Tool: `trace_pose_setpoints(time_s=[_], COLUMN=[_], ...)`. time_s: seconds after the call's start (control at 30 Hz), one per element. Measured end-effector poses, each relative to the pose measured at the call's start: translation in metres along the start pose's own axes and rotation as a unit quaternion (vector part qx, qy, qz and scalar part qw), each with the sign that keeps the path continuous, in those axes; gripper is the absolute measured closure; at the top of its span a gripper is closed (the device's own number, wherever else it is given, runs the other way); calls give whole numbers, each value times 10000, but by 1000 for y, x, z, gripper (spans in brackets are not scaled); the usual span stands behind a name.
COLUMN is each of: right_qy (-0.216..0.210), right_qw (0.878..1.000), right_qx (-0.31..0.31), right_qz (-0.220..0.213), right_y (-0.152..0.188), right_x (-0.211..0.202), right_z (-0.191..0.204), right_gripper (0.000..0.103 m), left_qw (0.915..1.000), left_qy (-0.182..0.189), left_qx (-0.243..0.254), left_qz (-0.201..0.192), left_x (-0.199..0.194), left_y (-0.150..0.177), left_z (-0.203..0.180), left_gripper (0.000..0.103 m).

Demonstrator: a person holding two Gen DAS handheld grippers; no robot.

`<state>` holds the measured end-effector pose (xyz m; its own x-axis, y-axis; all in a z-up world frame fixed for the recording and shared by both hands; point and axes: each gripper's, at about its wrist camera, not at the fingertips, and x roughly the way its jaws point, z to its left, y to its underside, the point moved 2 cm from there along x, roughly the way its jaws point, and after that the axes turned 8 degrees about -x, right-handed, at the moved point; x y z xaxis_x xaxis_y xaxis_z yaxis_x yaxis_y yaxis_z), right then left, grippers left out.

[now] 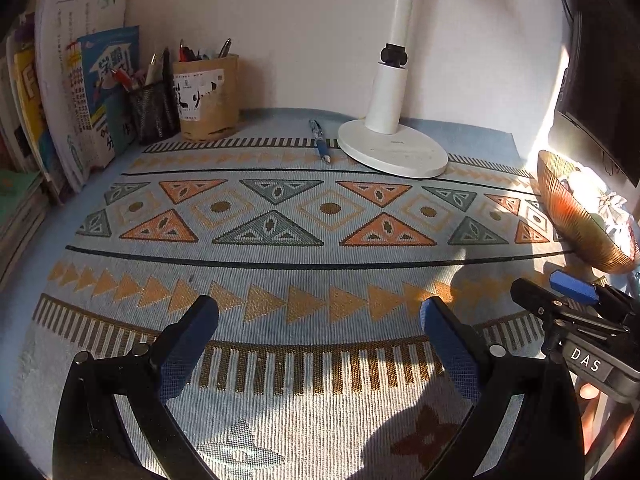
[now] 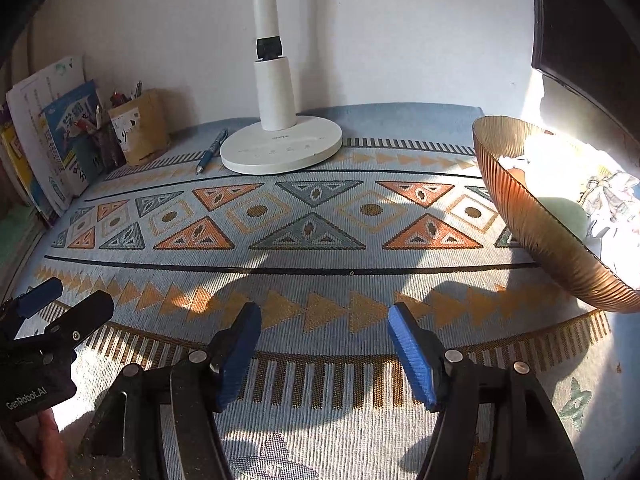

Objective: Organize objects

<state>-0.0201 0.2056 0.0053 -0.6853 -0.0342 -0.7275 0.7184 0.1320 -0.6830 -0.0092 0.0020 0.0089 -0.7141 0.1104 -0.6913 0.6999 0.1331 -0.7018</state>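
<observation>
A blue pen point(image 1: 321, 142) lies on the patterned cloth next to the white lamp base point(image 1: 394, 152); it also shows in the right wrist view point(image 2: 212, 151). A brown pen holder point(image 1: 206, 96) and a black mesh pen cup point(image 1: 153, 110) with pens stand at the back left. My left gripper point(image 1: 320, 312) is open and empty above the cloth's front part. My right gripper point(image 2: 325, 320) is open and empty, side by side with the left; it shows at the right edge of the left wrist view point(image 1: 560, 292).
Books and booklets point(image 1: 76, 92) lean at the back left. An amber ribbed bowl point(image 2: 532, 216) holding crumpled paper sits at the right in bright sunlight. A dark monitor point(image 2: 588, 28) stands behind it. The lamp stem point(image 2: 266, 0) rises at the back centre.
</observation>
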Motion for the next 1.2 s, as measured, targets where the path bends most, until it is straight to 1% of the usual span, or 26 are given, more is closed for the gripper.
trace_pose_setpoints(time_s=[0.07, 0.13, 0.17, 0.2, 0.3, 0.47, 1.03, 1.2], right_qy=[0, 17, 26, 40, 46, 40, 23, 15], right_qw=[10000, 10000, 10000, 10000, 10000, 10000, 10000, 9998], right_qx=[-9, -6, -2, 6, 5, -38, -31, 11], right_qz=[5, 0, -15, -41, -85, -3, 36, 205], right_y=[0, 0, 0, -1, 0, -1, 0, 0], right_x=[0, 0, -1, -2, -4, -1, 1, 7], right_z=[0, 0, -1, -1, -1, 0, -3, -4], right_gripper=[36, 28, 21, 18, 17, 17, 17, 15], left_qw=[10000, 10000, 10000, 10000, 10000, 9999, 9999, 9995], left_qy=[-21, -38, -46, -58, -60, -91, -99, -188], left_qx=[11, 20, 24, 27, 33, 38, 77, 111], left_qz=[11, 33, 42, 45, 53, 67, 118, 221], left_x=[1, 1, 2, 2, 2, 2, 5, 8], left_y=[0, 0, 1, 1, 1, 1, 2, 3], left_z=[0, 0, 0, -1, 0, -1, -1, -2], left_gripper=[2, 2, 2, 2, 2, 2, 2, 2])
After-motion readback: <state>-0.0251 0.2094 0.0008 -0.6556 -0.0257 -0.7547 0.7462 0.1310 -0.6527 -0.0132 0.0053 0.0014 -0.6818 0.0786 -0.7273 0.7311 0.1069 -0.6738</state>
